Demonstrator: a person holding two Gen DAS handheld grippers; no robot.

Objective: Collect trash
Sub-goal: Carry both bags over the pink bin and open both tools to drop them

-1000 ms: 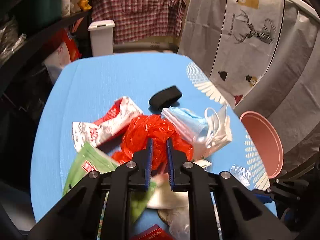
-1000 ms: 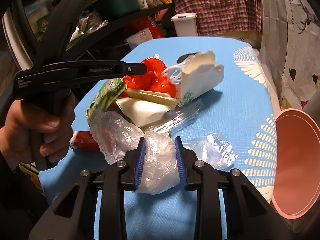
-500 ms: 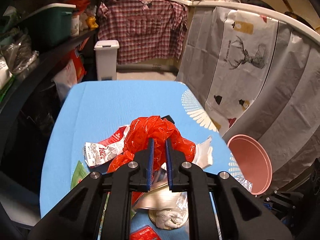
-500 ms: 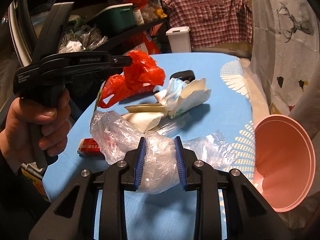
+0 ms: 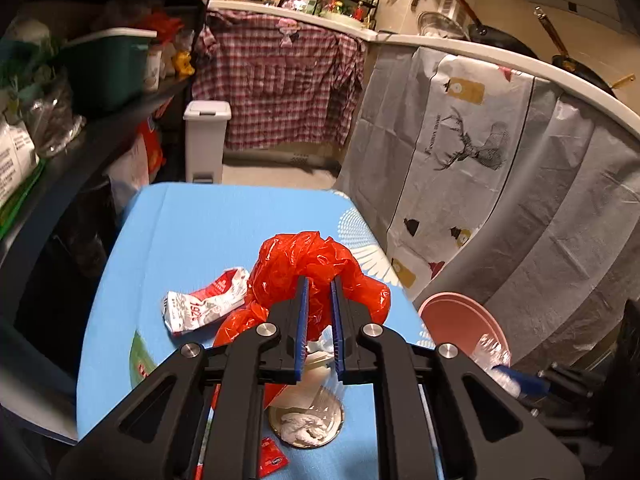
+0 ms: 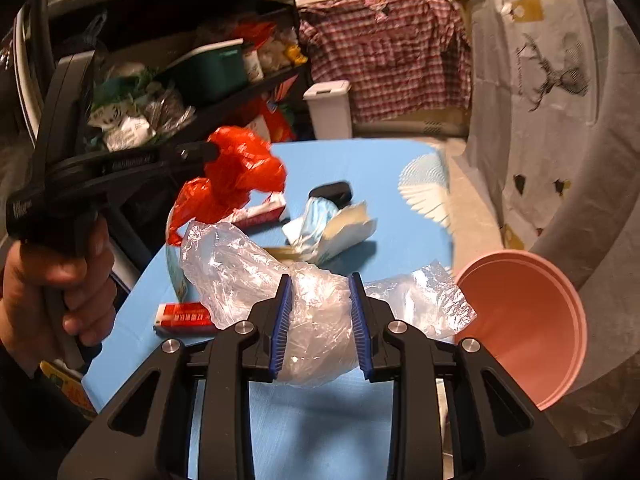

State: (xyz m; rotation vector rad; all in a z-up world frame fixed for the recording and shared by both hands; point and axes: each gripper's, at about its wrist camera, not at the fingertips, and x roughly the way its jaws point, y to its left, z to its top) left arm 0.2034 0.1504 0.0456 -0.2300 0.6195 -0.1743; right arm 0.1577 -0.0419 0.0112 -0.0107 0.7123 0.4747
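The clear plastic bag (image 6: pixel 316 316), squeezed by the right gripper (image 6: pixel 320 320), is nearest the pink bin (image 6: pixel 528 320); the red plastic bag (image 5: pixel 320 268) is pinched by the left gripper (image 5: pixel 319 320).

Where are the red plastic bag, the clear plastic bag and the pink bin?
red plastic bag (image 5: pixel 304 256): left wrist view, its crumpled top.
clear plastic bag (image 6: pixel 320 316): right wrist view, its squeezed middle.
pink bin (image 6: pixel 528 320): right wrist view, its inner wall.

Bin (image 6: pixel 532 328) right of table (image 6: pixel 384 168); wrappers (image 5: pixel 204 306) on table.
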